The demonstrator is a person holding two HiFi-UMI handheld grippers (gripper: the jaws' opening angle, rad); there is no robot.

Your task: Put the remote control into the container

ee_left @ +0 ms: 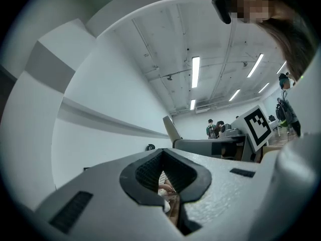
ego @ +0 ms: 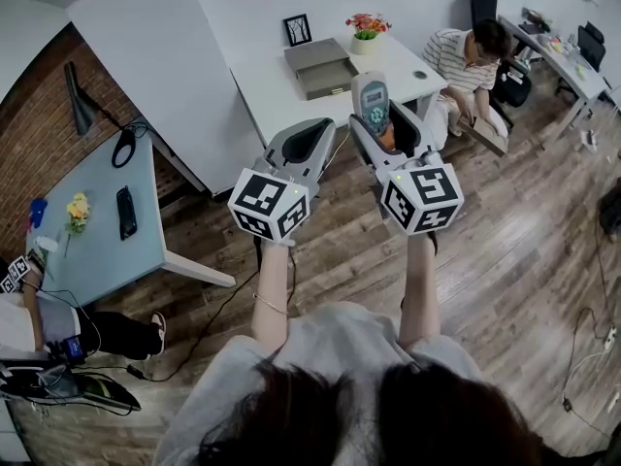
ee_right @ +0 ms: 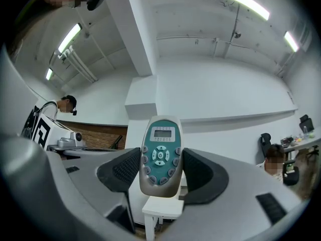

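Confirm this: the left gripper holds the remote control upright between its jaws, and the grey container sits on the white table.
Wrong gripper: the right gripper holds the remote control upright between its jaws, as the right gripper view shows. The left gripper is shut and empty. The grey container does sit on the white table.

Left tongs (ego: 312, 134) and right tongs (ego: 383, 129): pale grey moulded shells. Each carries a white cube at the rear, printed with black square markers (left cube (ego: 269, 205), right cube (ego: 422, 199)). In the gripper views I read the inner pads (ee_left: 145, 170) as black and finely ribbed, with dark slotted insets (ee_left: 74, 211) on the shell. Wearer, lower centre of my head view: grey short-sleeved shirt (ego: 330, 352), dark hair (ego: 408, 416), thin bracelet (ego: 270, 305) on the left wrist.
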